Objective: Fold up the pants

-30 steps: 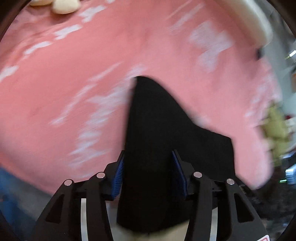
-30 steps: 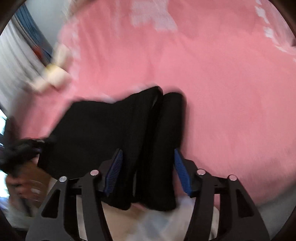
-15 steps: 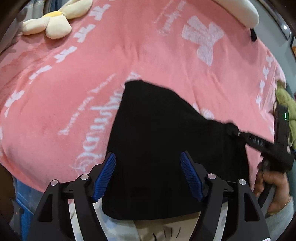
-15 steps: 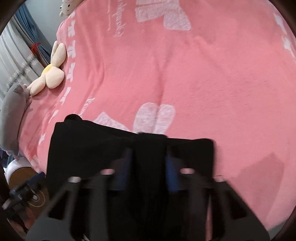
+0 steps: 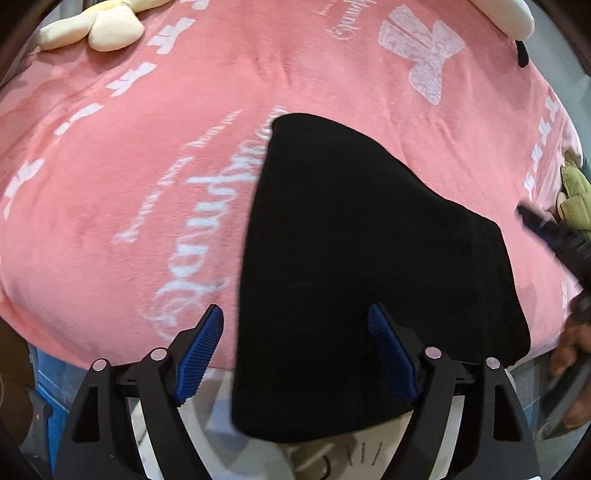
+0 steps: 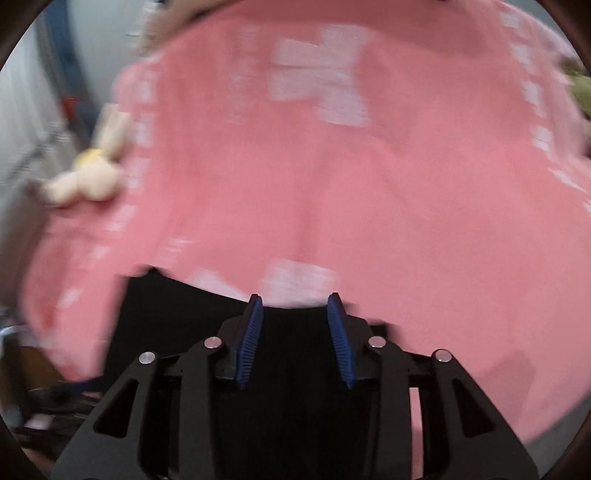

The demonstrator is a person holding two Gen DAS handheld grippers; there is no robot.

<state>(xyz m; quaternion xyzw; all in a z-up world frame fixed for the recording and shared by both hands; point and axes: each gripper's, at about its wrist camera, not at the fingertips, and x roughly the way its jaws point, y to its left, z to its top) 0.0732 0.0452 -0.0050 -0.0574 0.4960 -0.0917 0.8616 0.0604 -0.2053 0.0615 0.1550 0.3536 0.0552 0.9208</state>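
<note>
The black pants (image 5: 354, 251) lie folded into a compact stack on the pink blanket (image 5: 147, 155), with the near end hanging over the bed's edge. My left gripper (image 5: 294, 309) hovers over that near end. Its jaws are opening wide, the cloth lies below and between them, and the blue pads (image 5: 201, 350) do not press it. In the blurred right wrist view, my right gripper (image 6: 295, 298) sits above the pants (image 6: 177, 314) at their far edge. Its jaws are opening with a gap at the pads. The right gripper (image 5: 550, 232) also shows at the right edge of the left wrist view.
A cream flower plush (image 5: 107, 29) lies at the blanket's far left and a green plush (image 5: 576, 199) at the right edge. A white pillow (image 5: 513, 14) sits at the top right. A person's hand (image 5: 569, 347) is at the right. Pale floor (image 5: 351, 454) shows below the bed edge.
My left jaws have spread and let go of the pants, which now lie flat. My right gripper pinched a fold, then rose and drew back as its jaws began parting.
</note>
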